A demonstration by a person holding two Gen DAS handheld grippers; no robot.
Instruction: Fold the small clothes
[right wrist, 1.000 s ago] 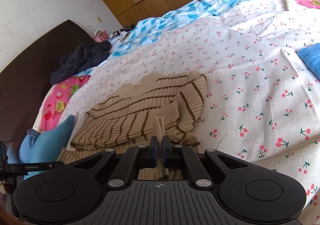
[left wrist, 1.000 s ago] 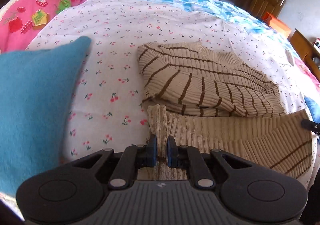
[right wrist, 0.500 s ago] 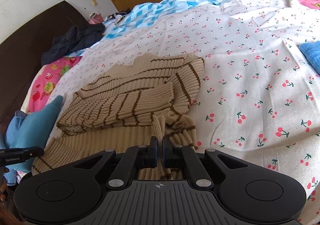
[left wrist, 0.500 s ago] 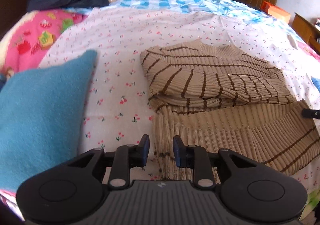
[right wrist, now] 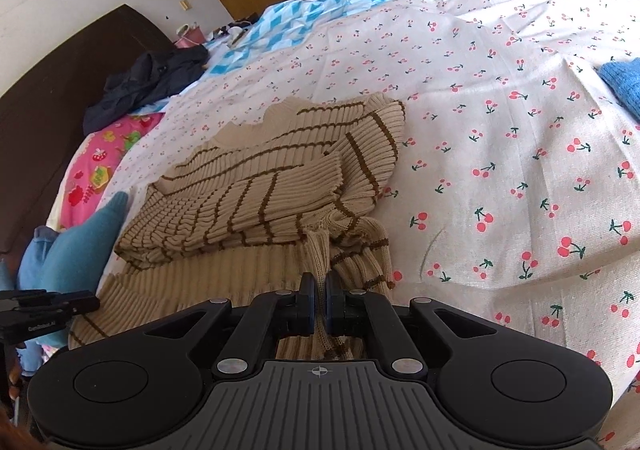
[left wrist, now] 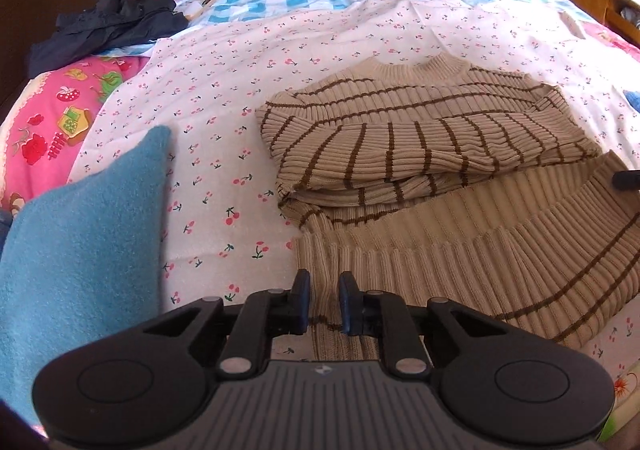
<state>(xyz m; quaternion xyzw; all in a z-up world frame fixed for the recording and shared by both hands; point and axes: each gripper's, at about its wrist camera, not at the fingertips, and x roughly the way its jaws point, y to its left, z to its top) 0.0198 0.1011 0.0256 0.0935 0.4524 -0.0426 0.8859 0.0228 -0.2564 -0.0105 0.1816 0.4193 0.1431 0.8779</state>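
A beige ribbed sweater with brown stripes (left wrist: 424, 146) lies on the cherry-print sheet (left wrist: 224, 98), sleeves folded across its chest, its hem end stretched toward me. My left gripper (left wrist: 324, 286) is open, its jaws on either side of the hem's left corner without pinching it. My right gripper (right wrist: 320, 284) is shut on the hem's right corner, and the sweater (right wrist: 280, 178) spreads out ahead of it. The left gripper's tip (right wrist: 60, 300) shows at the left edge of the right wrist view.
A teal fleece cloth (left wrist: 76, 226) lies left of the sweater. A dark garment (left wrist: 108, 22) and a pink printed blanket (left wrist: 52, 118) lie at the far left, near the dark headboard. A blue knit item (right wrist: 624, 82) lies at the right. Wooden wardrobes stand behind the bed.
My left gripper has opened and let go of the hem corner. Both grippers have drawn back, and the hem end now lies flatter and more stretched out.
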